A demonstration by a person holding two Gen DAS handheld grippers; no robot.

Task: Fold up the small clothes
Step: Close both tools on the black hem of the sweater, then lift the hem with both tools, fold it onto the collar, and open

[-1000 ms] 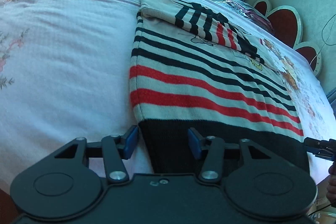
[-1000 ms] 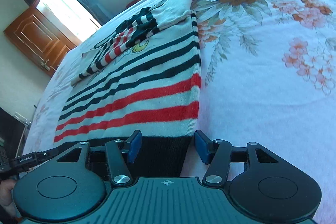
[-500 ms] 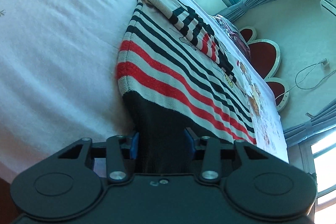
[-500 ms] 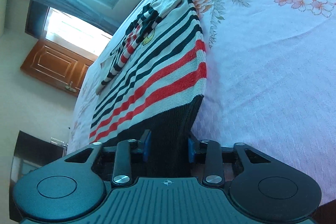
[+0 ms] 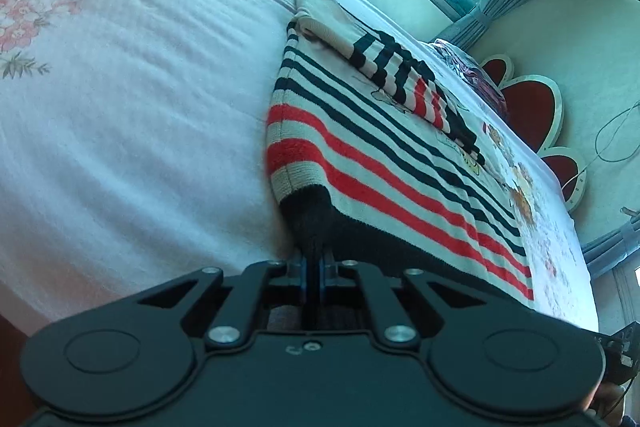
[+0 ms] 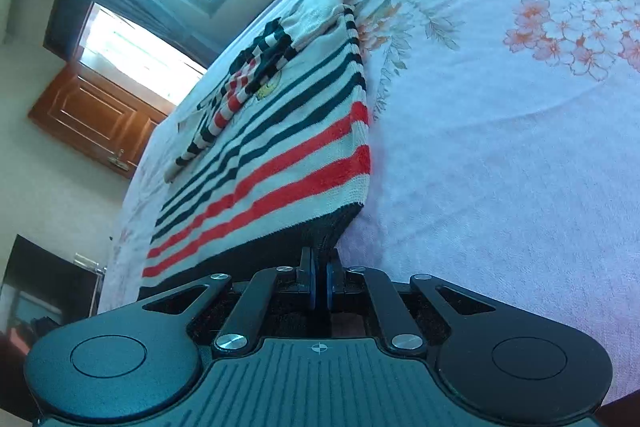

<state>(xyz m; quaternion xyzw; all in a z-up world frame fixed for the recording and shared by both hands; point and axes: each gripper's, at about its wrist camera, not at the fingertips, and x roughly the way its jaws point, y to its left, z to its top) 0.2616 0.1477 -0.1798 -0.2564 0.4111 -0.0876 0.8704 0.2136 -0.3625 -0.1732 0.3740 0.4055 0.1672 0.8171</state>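
Striped sweater (image 5: 372, 147) flat on bed (image 5: 132, 99), sleeves folded across chest. Left hand-held gripper (image 5: 314, 273) clamped on black hem (image 5: 316, 223) at one bottom corner; right hand-held gripper (image 6: 319, 277) clamped on other corner. Step likely: lift hem, carry toward collar. Advice: raise both corners together, keep hem taut and level, lay edge square, release only once flat.

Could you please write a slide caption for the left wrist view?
Left hand-held gripper shut on the black hem of a striped sweater lying on a floral bedspread.
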